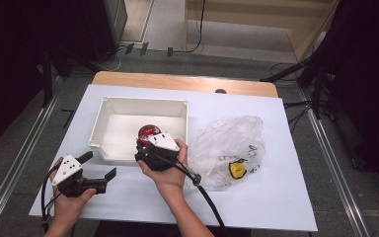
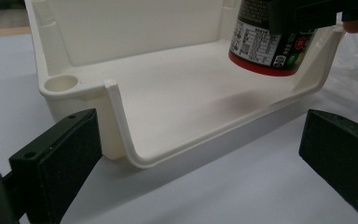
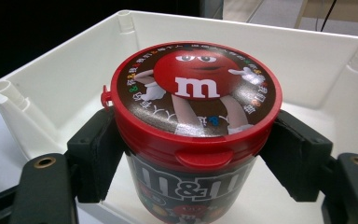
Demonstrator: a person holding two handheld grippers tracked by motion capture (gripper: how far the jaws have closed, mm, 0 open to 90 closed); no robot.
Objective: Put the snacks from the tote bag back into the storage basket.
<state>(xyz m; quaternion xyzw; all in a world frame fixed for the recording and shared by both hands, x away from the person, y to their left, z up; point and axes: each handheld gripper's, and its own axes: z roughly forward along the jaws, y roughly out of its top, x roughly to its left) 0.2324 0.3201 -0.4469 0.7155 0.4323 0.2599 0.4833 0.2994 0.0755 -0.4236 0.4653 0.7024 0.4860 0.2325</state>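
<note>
Both jaws of the right gripper pinch the candy tub above the white bin. Left gripper, spread empty, waits at seven o'clock. Releasing early could tip the tub.

Glossy red-lidded plastic tub, smooth matt white plastic bin, seemingly crinkly clear film bag.

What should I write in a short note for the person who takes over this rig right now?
Right claw: shut on the candy tub, gripping it below the red lid, held over the white bin.
Left claw: open, holds nothing, near the bin's front left corner on the white sheet.
Plastic bag: lies right of the bin, with a yellow item inside.
Done: tub picked up and brought over the bin.
Left: probably lower the tub to the bin floor and release; it appears not yet set down.
</note>
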